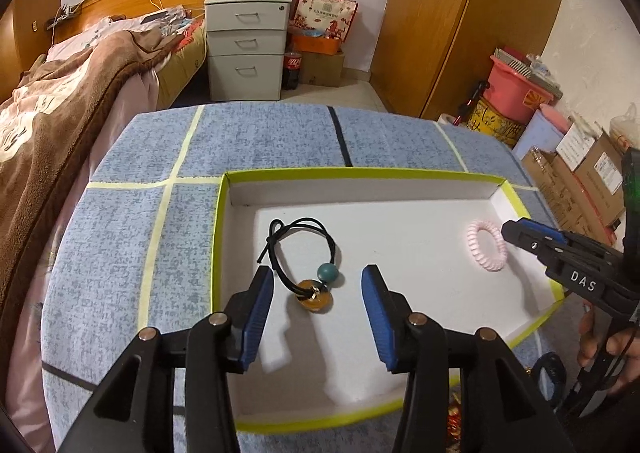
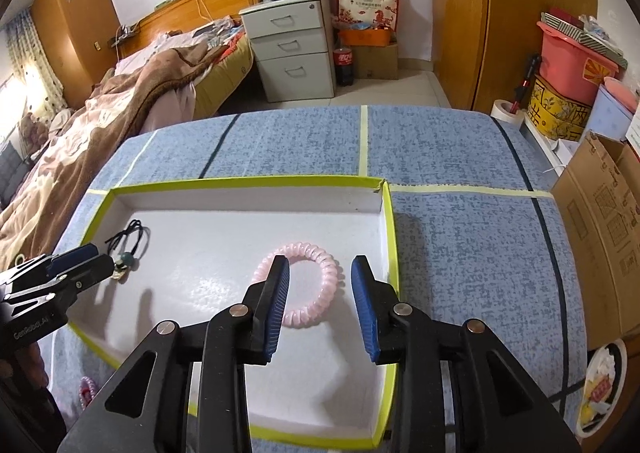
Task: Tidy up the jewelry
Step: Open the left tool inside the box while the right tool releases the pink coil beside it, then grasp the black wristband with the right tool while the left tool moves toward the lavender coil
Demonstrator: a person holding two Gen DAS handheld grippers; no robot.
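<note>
A shallow white tray with a lime-green rim [image 1: 224,213] [image 2: 390,237] rests on the blue cloth. In its left part lies a black cord necklace with a teal bead and an amber disc [image 1: 314,295] [image 2: 128,261]. My left gripper [image 1: 318,281] hovers over it, open, pads apart on either side and not touching it. A pink coiled hair tie [image 1: 486,247] [image 2: 316,293] lies flat in the right part. My right gripper [image 2: 320,271] stands open above it, its left finger in front of the coil, nothing pinched.
The tray sits on a round surface covered in blue cloth with tape lines [image 2: 460,157]. A bed [image 1: 60,101] lies to the left, a grey drawer unit [image 1: 246,49] behind, cardboard boxes [image 2: 600,221] and a pink bin [image 2: 572,61] to the right. Another pink coil [image 2: 86,393] shows below the tray's left edge.
</note>
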